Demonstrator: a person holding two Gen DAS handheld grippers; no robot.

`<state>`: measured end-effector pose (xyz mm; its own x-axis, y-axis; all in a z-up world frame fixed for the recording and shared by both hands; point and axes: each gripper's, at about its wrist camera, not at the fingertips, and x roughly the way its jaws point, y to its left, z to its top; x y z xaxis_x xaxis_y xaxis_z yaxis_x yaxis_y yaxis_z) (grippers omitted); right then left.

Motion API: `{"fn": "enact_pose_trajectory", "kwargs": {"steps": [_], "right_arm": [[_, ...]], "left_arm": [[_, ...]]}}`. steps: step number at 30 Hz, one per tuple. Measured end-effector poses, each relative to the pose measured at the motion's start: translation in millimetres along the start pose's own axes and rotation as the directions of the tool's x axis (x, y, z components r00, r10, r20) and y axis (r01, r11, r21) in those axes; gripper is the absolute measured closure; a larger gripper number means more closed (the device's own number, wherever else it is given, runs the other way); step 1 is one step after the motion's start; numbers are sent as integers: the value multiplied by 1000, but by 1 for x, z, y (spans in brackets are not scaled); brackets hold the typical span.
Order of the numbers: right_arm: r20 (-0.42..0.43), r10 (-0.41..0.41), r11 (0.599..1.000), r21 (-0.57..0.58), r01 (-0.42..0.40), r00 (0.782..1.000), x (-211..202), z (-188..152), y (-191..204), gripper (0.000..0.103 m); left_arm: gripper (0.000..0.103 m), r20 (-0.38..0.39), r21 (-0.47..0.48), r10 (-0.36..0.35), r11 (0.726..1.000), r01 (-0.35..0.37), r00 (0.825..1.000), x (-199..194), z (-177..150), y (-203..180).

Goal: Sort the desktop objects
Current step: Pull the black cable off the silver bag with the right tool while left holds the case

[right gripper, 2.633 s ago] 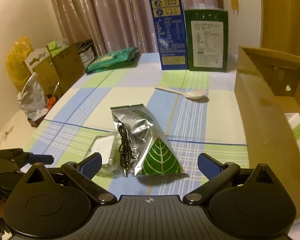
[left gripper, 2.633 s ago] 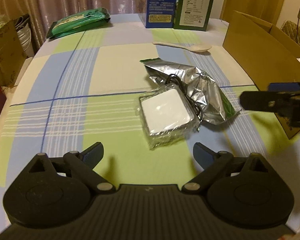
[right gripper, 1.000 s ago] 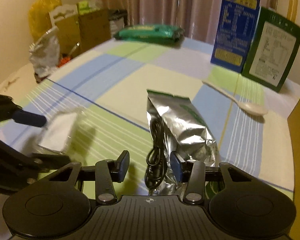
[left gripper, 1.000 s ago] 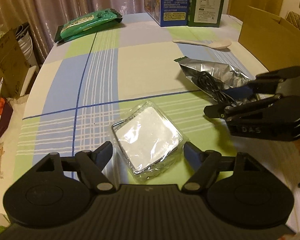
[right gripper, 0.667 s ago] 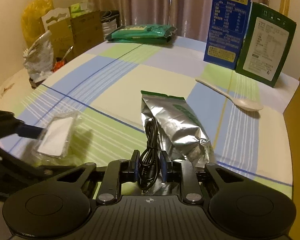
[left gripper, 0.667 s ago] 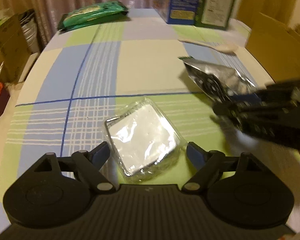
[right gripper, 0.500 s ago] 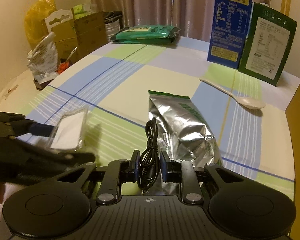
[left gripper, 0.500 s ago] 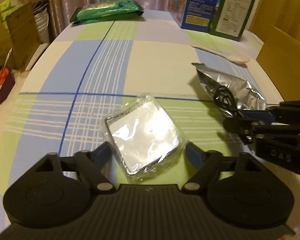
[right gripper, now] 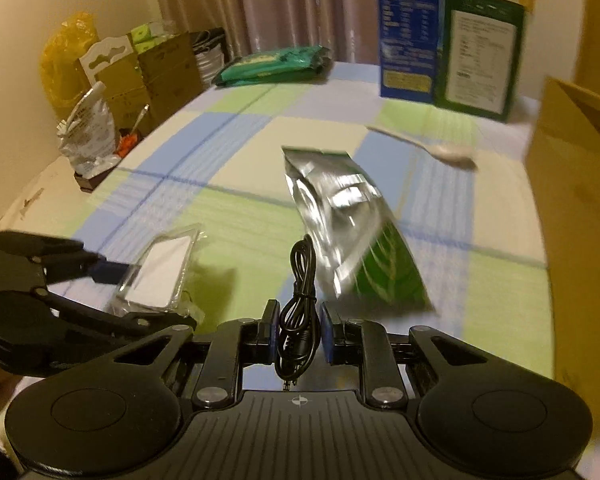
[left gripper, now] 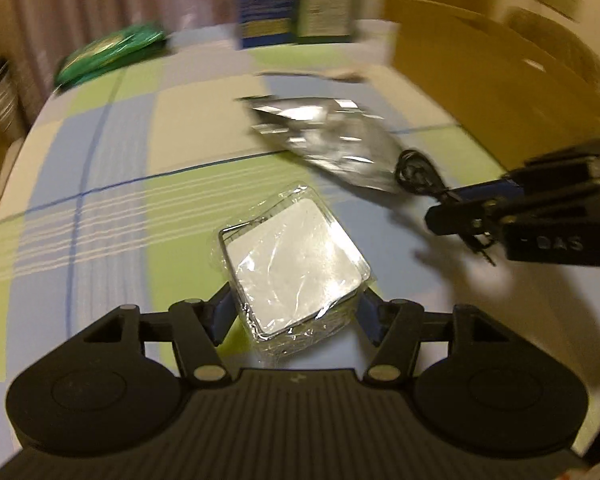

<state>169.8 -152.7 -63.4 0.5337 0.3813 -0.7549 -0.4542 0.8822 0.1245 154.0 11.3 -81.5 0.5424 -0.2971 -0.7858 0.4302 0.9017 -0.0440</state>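
Got my left gripper squeezing in on the wrapped white box and my right gripper clamped on the black cable, so I'd lift both clear of the foil bag slowly and carry them level.

Foil pouch mid-table; cardboard box blocks right.

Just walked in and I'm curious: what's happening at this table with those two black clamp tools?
A person is tidying the checked tablecloth with a handheld gripper in each hand. The left gripper has just been closing; its fingers now squeeze a plastic-wrapped white block, lifted off the cloth. The right gripper is shut on a coiled black cable. A silver and green foil pouch, a white spoon, a green packet and two cartons remain on the table beside a cardboard box.
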Motion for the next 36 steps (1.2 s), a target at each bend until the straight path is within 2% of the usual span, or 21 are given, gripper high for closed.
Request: {"fn": "enact_pose_trajectory", "kwargs": {"steps": [2,4,5,6,14,19,22,24,29,36], "right_arm": [[-12,-26,999,29,26,1000,-13,-17,-4,85],[-20,-47,997,65,49,999,-21,-31,-9,85],[-24,-57,995,80,59,998,-23,-36,-11,85],[-28,-67,993,93,70,997,-25,-42,-12,85],[-33,-99,983,150,103,995,-30,-61,-15,85],[-30,-113,978,172,117,993,-29,-61,-20,85],[-38,-109,978,173,114,993,-26,-62,-20,85],[-39,-105,978,175,111,994,-25,-61,-19,85],[-37,-89,982,167,94,995,-22,-60,-14,85],[-47,-105,983,143,110,993,-20,-64,-13,85]], "left_arm": [[42,2,45,-28,999,28,1000,-3,-6,-12],[34,8,83,-18,996,18,1000,-5,-14,-22],[23,11,89,-6,996,5,1000,-5,-17,-27],[18,17,81,15,997,-16,1000,-5,-21,-31],[17,65,-45,104,994,-101,992,2,-31,-49],[15,108,-125,204,974,-190,973,15,-29,-52],[20,95,-156,207,969,-191,974,17,-29,-47],[36,81,-156,202,970,-187,976,15,-29,-45],[52,51,-161,204,968,-194,978,10,-33,-39],[52,41,-157,195,970,-186,980,7,-34,-40]]}}
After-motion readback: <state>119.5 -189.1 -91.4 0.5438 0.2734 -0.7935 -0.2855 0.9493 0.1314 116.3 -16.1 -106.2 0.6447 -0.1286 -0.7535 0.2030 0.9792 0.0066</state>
